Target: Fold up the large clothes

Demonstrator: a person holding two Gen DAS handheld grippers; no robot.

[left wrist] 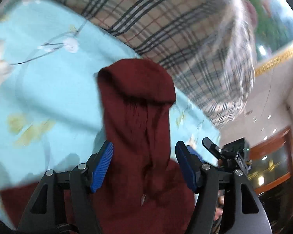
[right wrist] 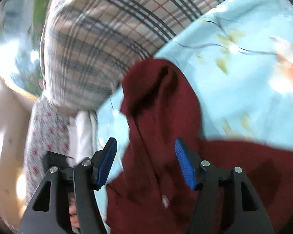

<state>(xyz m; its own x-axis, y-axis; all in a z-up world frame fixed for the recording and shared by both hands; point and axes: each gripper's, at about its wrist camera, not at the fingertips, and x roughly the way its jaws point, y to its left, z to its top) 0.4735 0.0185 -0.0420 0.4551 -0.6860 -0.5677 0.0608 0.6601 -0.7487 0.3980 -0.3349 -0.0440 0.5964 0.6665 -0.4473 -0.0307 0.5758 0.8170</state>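
Both our left tongs and right tongs stand released astride the maroon garment at frame centre, letting it settle folded on the bed.

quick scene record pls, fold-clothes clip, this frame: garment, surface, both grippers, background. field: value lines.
garment: dark red garment, lying on the bed, one long part stretching away from the cameras
surface: light blue floral sheet
left gripper: jaws open, garment between them, pads not pressing on it
right gripper: jaws open, garment between them, not gripped
background: plaid blanket beyond the sheet
image quality: motion blur in both wrist views
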